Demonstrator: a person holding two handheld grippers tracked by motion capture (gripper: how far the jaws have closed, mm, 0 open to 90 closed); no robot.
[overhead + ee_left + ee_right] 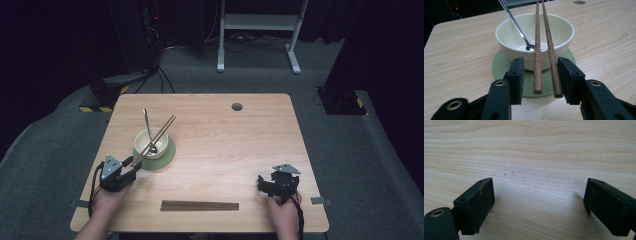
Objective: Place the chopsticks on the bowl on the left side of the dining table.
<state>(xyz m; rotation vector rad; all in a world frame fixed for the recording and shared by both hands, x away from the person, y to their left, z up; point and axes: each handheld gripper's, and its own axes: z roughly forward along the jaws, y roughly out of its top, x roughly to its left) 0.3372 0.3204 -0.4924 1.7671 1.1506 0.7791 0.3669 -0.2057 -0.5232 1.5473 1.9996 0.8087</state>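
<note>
the left tongs [540, 80] stand open around the near ends of two chopsticks [537, 57] lying across the bowl [509, 37], while the right tongs [539, 207] gape wide over bare bench [536, 150].

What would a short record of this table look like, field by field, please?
Surface: light wooden table
Dish: cream ceramic bowl on a round green coaster
In the bowl: slim metal spoon, leaning on the rim
Across the bowl: two brown wooden chopsticks, near ends between the jaws of the left tool, pads not pressing on them
Near edge: dark wooden strip, lying flat
Right tool: jaws wide apart, nothing between them
</note>
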